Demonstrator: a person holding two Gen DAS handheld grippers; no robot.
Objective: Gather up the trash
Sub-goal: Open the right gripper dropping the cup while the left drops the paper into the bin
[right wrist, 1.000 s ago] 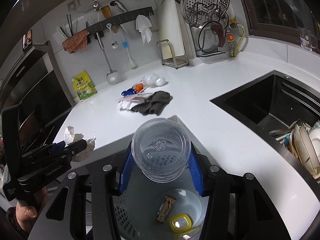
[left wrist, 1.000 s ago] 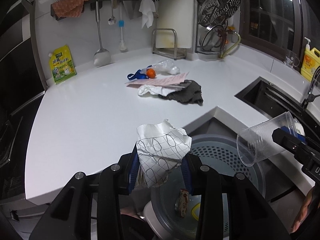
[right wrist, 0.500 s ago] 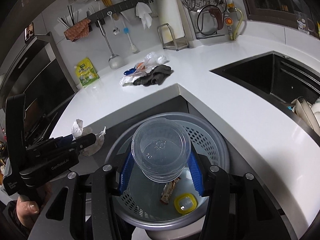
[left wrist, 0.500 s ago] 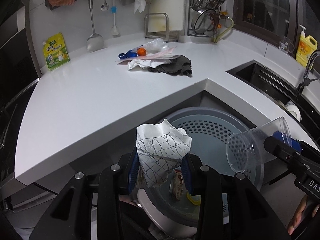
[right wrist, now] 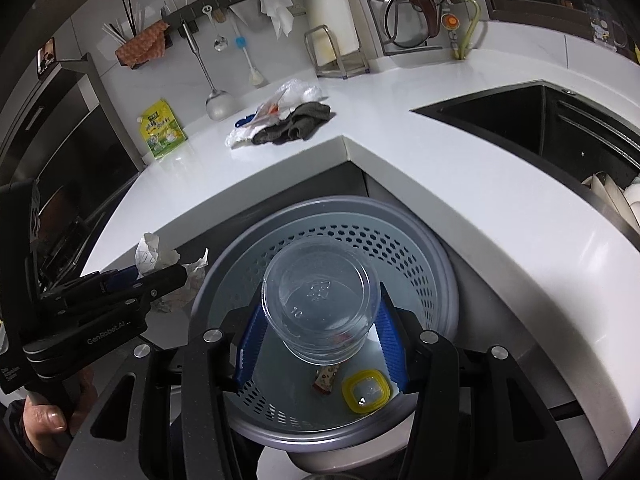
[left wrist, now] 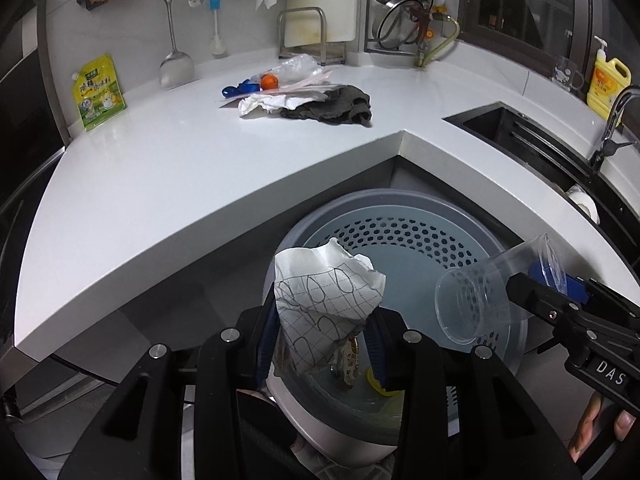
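My left gripper [left wrist: 322, 330] is shut on a crumpled white paper with a drawn grid [left wrist: 326, 300], held over the left rim of the grey perforated bin [left wrist: 400, 224]; the paper also shows in the right wrist view [right wrist: 154, 256]. My right gripper [right wrist: 320, 332] is shut on a clear plastic cup [right wrist: 320, 304], held over the bin's opening [right wrist: 348, 236]; the cup also shows in the left wrist view [left wrist: 480, 300]. A snack wrapper [right wrist: 326, 380] and a yellow lid [right wrist: 366, 396] lie in the bin. More trash [left wrist: 280, 92] lies on the counter.
The white corner counter [left wrist: 180, 168] wraps around the bin. A dark cloth [left wrist: 328, 108] lies beside the trash pile. A yellow-green pouch [left wrist: 98, 96] leans on the back wall. The black sink [right wrist: 532, 128] with dishes is at right. A yellow soap bottle [left wrist: 606, 80] stands far right.
Both grippers have dropped and pulled back from counter level to just above the bin, each still holding its item. The bin now fills more of both views.
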